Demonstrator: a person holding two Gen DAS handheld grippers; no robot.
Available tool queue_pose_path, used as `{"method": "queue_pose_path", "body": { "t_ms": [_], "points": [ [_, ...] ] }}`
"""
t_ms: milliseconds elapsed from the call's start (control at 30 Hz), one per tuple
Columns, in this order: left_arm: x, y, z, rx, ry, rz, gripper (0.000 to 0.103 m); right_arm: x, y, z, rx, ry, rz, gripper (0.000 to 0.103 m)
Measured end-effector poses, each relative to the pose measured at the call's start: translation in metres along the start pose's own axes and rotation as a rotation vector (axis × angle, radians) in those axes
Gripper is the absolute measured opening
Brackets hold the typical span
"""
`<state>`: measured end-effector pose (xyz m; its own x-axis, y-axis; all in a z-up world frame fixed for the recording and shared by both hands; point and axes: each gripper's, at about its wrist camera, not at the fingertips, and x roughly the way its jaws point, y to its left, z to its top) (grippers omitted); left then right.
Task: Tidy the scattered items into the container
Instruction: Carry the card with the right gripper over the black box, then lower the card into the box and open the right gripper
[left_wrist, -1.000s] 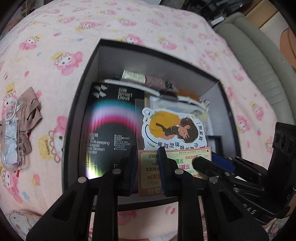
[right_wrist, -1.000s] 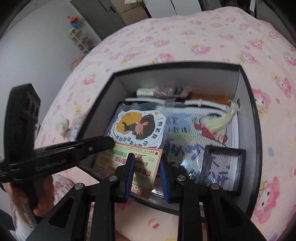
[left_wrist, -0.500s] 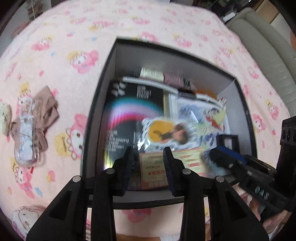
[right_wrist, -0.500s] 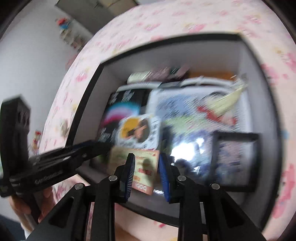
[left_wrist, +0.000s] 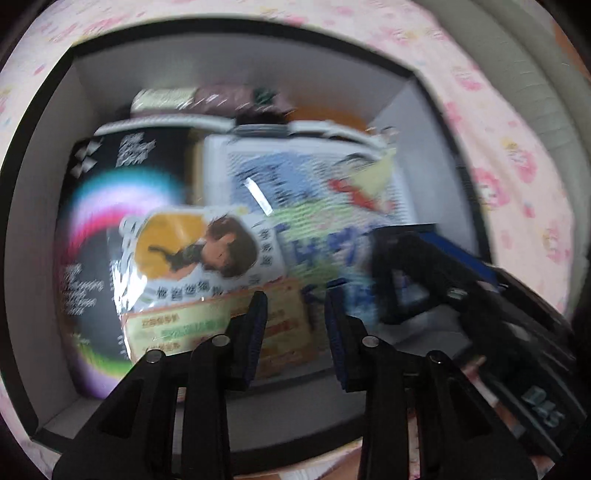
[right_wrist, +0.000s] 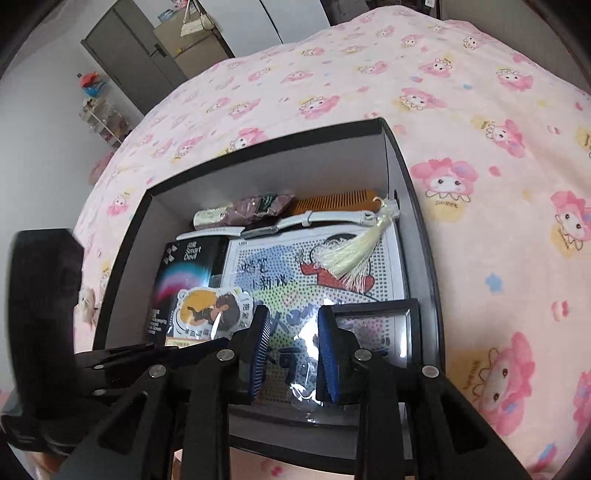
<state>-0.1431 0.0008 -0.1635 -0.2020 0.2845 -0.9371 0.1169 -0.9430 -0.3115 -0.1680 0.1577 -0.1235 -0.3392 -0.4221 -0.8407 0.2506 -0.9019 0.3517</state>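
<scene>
The black box (right_wrist: 397, 170) on the bed (right_wrist: 480, 110) holds a comb (right_wrist: 332, 203), a sticker (right_wrist: 210, 310) and a card (left_wrist: 207, 325). Both grippers hover narrow and empty; the left gripper (left_wrist: 295, 314) is closing, the right gripper (right_wrist: 291, 332) is not.

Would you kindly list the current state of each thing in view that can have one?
Black box: open, no lid on it, holding many items.
Cartoon sticker: lying flat in the box, on top of the black package.
Cream tassel: draped across the bead board.
Left gripper: jaws closing, nothing pressed between the pads.
Right gripper: open, empty, above the box.
</scene>
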Motion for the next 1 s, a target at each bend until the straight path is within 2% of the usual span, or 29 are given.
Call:
{"method": "queue_pose_path", "body": {
  "t_ms": [33, 100, 167, 267, 400, 567, 633, 700, 767, 800, 867, 933, 1000],
  "points": [
    [-0.002, 0.003, -0.001, -0.006, -0.005, 0.018, 0.028, 0.002, 0.002, 0.000, -0.004, 0.004, 0.004, 0.024],
    [-0.012, 0.011, -0.003, -0.017, -0.035, 0.101, 0.028, 0.005, 0.007, -0.001, -0.020, 0.007, 0.006, 0.024],
    [-0.021, 0.025, -0.005, -0.046, -0.039, 0.137, 0.028, 0.009, 0.012, -0.003, -0.038, 0.019, 0.005, 0.024],
    [-0.032, 0.046, -0.008, -0.101, -0.038, 0.123, 0.028, 0.024, 0.021, -0.009, -0.072, 0.082, -0.005, 0.024],
    [-0.060, 0.064, -0.011, -0.157, -0.121, 0.065, 0.029, 0.043, 0.040, -0.015, -0.118, 0.167, 0.038, 0.024],
    [-0.073, 0.076, -0.012, -0.174, -0.147, 0.051, 0.032, 0.069, 0.064, -0.011, -0.130, 0.266, 0.077, 0.024],
    [-0.074, 0.079, -0.016, -0.175, -0.135, 0.036, 0.032, 0.078, 0.067, -0.013, -0.117, 0.306, 0.116, 0.024],
    [-0.070, 0.083, -0.015, -0.173, -0.133, 0.022, 0.032, 0.080, 0.072, -0.012, -0.126, 0.304, 0.148, 0.024],
    [-0.064, 0.078, -0.010, -0.172, -0.130, 0.017, 0.033, 0.083, 0.075, -0.011, -0.110, 0.320, 0.226, 0.024],
    [-0.061, 0.075, -0.008, -0.172, -0.131, 0.021, 0.033, 0.084, 0.074, -0.012, -0.098, 0.323, 0.254, 0.028],
    [-0.055, 0.074, -0.007, -0.165, -0.136, 0.016, 0.033, 0.079, 0.069, -0.014, -0.101, 0.299, 0.224, 0.028],
    [-0.053, 0.072, -0.007, -0.148, -0.141, -0.005, 0.033, 0.068, 0.058, -0.015, -0.096, 0.244, 0.124, 0.028],
    [-0.049, 0.068, -0.007, -0.127, -0.139, -0.030, 0.033, 0.050, 0.045, -0.013, -0.079, 0.151, 0.016, 0.028]
  ]
}}
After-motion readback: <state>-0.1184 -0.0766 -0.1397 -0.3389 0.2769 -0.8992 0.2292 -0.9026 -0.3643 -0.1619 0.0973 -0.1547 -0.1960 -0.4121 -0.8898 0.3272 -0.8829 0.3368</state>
